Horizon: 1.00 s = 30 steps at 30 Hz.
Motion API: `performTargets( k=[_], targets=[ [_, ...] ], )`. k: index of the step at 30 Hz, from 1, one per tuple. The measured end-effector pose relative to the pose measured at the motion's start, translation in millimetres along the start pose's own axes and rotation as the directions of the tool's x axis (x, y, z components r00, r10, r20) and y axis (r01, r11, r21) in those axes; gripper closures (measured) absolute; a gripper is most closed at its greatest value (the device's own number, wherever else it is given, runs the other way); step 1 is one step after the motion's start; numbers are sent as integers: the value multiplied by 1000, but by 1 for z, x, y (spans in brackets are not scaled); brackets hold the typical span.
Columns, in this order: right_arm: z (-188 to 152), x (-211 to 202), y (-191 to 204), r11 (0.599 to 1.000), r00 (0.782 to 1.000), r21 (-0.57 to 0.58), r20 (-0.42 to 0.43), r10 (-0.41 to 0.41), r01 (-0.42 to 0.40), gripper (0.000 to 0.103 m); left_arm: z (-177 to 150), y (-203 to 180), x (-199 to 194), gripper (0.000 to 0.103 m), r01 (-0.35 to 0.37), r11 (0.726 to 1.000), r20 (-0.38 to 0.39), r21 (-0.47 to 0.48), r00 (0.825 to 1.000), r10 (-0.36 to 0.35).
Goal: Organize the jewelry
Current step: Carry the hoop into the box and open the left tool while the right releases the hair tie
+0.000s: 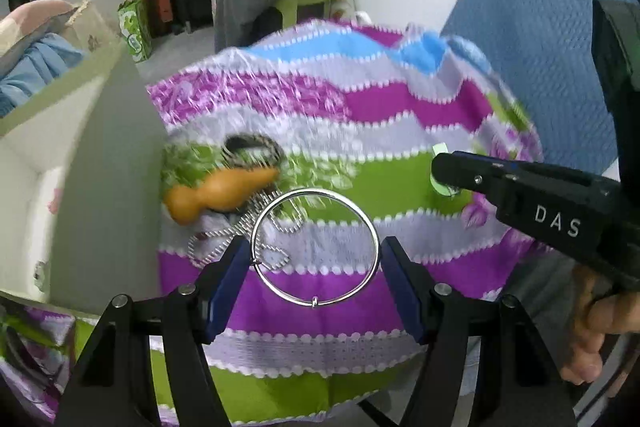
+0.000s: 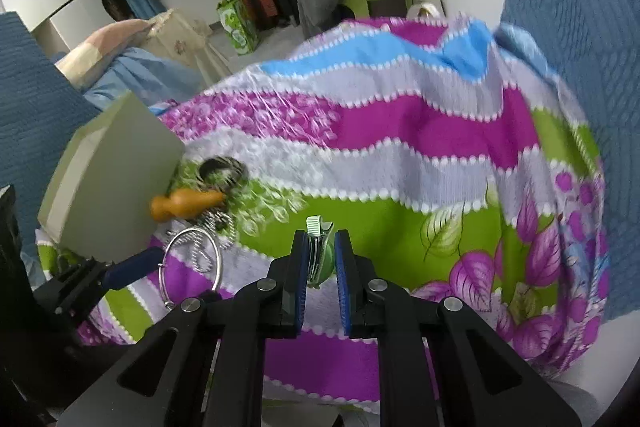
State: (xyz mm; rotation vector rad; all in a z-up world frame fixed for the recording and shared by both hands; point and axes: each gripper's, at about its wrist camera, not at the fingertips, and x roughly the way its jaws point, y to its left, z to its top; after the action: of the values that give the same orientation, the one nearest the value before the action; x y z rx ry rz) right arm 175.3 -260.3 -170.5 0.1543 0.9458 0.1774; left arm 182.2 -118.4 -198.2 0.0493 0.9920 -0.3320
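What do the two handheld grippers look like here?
Both the left gripper and right gripper are matte black plastic linkages with silver pivot pins and dark blue finger pads. White letters "DAS" mark the right one's side.

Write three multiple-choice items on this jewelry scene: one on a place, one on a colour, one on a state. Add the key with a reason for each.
1. Where does the wooden gourd-shaped piece lie?
A. on the striped cloth, beside the pale box
B. inside the box
C. between the right tongs

2. What colour is the hair clip in the right tongs?
A. red
B. green
C. black

3. How is the silver bangle held?
A. lying loose on the cloth
B. hung over one finger
C. spanned between both fingers of the left tongs

Key:
1 A, it rests on the cloth against the box's outer wall.
2 B, its ribbon and body show green between the blue pads.
3 C, each pad meets one side of the ring.
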Motion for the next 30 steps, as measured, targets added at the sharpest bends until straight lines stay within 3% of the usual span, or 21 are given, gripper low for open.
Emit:
performTargets(
  k=[7,16,22,30],
  targets=[
    [30,-32,33,999,998,-39,64,14,-11,92,32,30,-54,36,9,999,86,-36,996,-6],
    [67,-55,95,991,988,-112,129,81,-67,92,67,87,-116,36,-45,996,176,-74,983,58],
    [81,-56,144,981,981,-160,142,133,-110,92,66,123,-144,36,-106,989,213,-100,969,126],
    [69,-27,201,960,984,-237,63,165,-145,92,42,174,-148,36,-124,975,187,-182,969,159]
  ],
)
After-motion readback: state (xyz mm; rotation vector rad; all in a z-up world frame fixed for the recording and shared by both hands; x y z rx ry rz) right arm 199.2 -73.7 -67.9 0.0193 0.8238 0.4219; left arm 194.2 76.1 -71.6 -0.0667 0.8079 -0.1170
